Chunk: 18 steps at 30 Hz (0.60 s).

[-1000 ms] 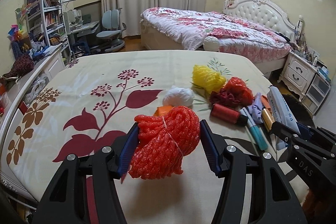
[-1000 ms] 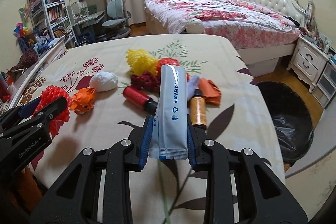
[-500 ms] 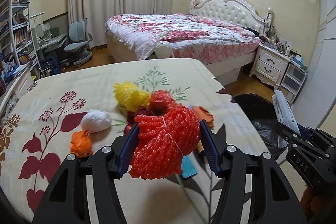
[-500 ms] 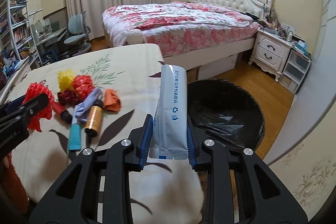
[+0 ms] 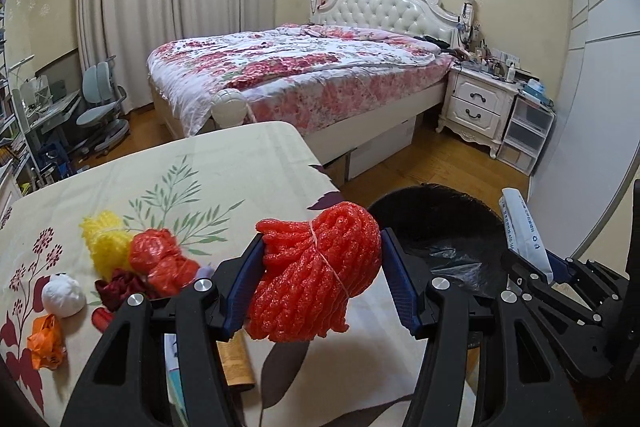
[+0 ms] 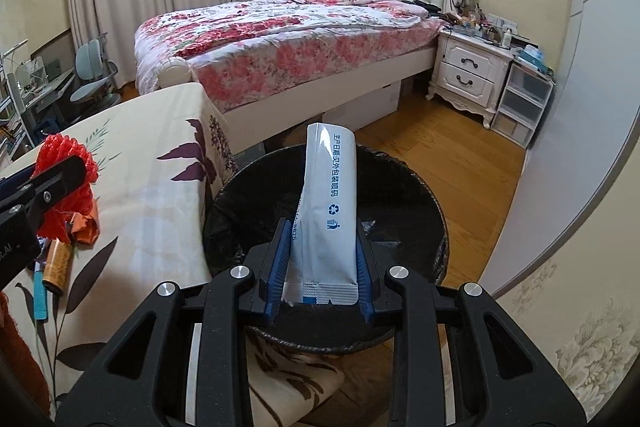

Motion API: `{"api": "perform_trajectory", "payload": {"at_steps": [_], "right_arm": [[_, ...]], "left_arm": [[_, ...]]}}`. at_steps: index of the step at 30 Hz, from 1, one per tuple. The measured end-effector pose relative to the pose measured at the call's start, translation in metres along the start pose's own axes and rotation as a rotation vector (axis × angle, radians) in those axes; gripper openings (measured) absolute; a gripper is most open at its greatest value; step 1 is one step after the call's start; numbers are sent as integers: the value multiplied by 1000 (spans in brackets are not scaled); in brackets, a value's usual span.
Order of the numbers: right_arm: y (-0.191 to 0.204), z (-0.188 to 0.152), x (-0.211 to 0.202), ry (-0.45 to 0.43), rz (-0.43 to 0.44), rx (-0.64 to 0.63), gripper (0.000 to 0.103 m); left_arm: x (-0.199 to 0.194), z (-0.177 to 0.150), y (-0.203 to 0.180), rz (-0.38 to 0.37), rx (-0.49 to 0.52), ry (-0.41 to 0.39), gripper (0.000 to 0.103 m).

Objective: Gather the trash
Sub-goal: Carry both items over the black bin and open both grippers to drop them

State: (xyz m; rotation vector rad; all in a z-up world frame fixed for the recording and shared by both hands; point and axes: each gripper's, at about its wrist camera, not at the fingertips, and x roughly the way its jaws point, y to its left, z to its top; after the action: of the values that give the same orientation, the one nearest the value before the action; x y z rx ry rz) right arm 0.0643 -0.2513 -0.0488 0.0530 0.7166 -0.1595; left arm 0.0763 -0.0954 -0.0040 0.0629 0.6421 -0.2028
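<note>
My left gripper [image 5: 322,273] is shut on a red foam net bundle [image 5: 316,271], held above the right edge of the floral-covered table [image 5: 208,183]. My right gripper [image 6: 322,269] is shut on a white pouch [image 6: 330,211] with blue print, standing upright over the black-lined trash bin [image 6: 432,203]. The bin [image 5: 440,223] also shows in the left wrist view, just right of the foam net, with the right gripper [image 5: 532,267] and its pouch [image 5: 522,227] above its far side. The left gripper and red net [image 6: 64,183] appear at the left of the right wrist view.
On the table lie a yellow foam net [image 5: 104,239], a red plastic bag [image 5: 160,259], a white ball [image 5: 63,295], an orange bag [image 5: 46,341], a gold tube [image 6: 56,267] and a teal pen [image 6: 39,291]. Beyond are a bed [image 5: 300,75], a nightstand [image 5: 476,107] and wood floor.
Both grippers have swung right from over the table's litter toward the bin, each keeping its item. The right gripper with the pouch now hangs over the bin's opening.
</note>
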Motion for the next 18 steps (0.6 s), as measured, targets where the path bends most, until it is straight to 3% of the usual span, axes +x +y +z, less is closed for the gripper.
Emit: {"api": "perform_trajectory", "payload": {"at_steps": [18], "right_arm": [[-36, 14, 51, 43, -23, 62, 29]], "left_arm": [[78, 15, -58, -44, 65, 87, 58]]}}
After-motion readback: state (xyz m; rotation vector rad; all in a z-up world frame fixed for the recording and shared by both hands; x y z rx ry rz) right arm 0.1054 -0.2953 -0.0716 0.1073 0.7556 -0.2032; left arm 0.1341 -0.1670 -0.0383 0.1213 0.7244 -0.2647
